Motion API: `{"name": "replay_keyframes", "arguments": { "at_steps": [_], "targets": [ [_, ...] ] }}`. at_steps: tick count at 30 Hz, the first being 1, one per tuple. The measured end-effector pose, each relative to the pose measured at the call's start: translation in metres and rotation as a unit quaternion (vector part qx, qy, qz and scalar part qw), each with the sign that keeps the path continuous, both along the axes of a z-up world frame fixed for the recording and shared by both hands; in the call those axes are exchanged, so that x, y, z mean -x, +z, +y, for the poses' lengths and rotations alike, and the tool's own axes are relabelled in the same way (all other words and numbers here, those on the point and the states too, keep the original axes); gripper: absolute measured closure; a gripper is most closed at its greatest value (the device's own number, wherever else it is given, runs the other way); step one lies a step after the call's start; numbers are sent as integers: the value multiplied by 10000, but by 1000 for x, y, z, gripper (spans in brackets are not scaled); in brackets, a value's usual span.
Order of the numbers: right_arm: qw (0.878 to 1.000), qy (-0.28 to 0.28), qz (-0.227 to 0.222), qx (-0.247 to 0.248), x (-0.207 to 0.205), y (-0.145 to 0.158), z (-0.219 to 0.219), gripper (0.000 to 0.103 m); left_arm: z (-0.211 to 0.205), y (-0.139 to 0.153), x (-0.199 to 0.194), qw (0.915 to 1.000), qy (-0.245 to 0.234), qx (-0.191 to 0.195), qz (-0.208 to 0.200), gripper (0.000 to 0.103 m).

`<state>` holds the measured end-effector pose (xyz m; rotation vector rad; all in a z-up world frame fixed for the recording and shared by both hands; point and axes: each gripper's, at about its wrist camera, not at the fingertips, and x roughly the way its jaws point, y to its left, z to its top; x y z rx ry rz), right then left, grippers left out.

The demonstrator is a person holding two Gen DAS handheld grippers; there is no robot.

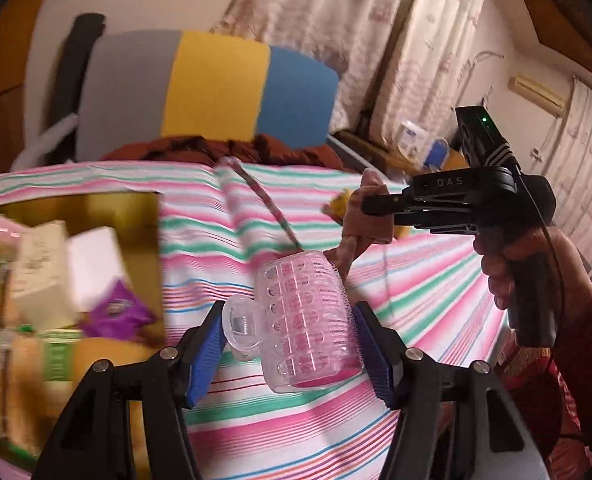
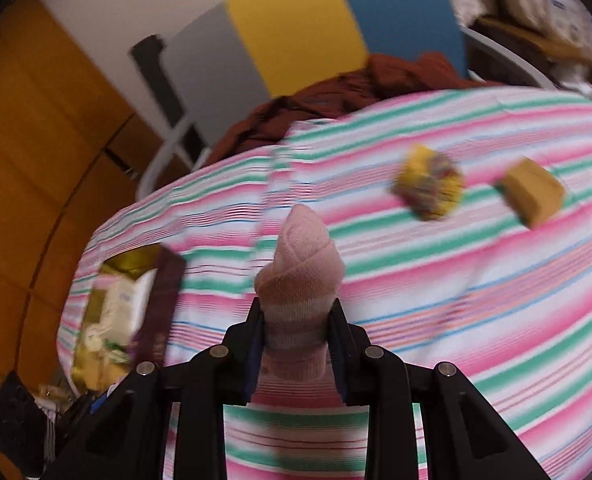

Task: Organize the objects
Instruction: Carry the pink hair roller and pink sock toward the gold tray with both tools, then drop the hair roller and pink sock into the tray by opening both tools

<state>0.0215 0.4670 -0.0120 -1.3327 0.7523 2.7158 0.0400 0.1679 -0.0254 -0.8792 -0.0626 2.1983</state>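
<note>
Striped cloth (image 1: 280, 208); hair roller (image 1: 308, 320) btwn L jaws, sock (image 2: 300, 300) btwn R jaws.

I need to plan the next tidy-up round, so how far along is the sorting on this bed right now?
Done, apparently: the gold box already holds cartons and packets. In hand: the left gripper is shut on the pink hair roller, and the right gripper is shut on the pink sock; neither is in the box yet. Left: a yellow bundle and a brown block lie on the striped sheet.
</note>
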Motion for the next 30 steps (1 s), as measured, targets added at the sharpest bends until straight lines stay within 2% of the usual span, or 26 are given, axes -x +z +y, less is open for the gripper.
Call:
{"name": "replay_keyframes", "arguments": {
  "at_steps": [6, 13, 16, 20, 23, 25, 28, 30],
  "targets": [
    [9970, 640, 430, 10, 27, 30, -74, 74, -65, 11, 11, 9977, 646, -168, 79, 40],
    [9919, 1128, 586, -92, 63, 38, -145, 74, -140, 4, 47, 9860, 1627, -325, -183, 40],
    [9899, 1269, 511, -366, 76, 35, -169, 74, -165, -1, 52, 9817, 1853, -347, -278, 40],
    [9877, 1350, 379, -698, 86, 25, -193, 72, -178, -12, 48, 9806, 1873, -344, -458, 40],
    [9872, 1366, 247, -792, 93, 14, -201, 65, -176, -18, 41, 9831, 1701, -353, -580, 40],
    [9883, 1333, 146, -734, 94, 8, -203, 37, -169, -21, 38, 9868, 1459, -225, -666, 39],
    [9898, 1248, 288, -629, 83, 11, -203, 32, -156, -25, 33, 9902, 1197, -19, -717, 38],
    [9885, 1287, 368, -701, 76, 15, -204, 31, -154, -26, 31, 9880, 1398, 171, -637, 31]
  ]
}}
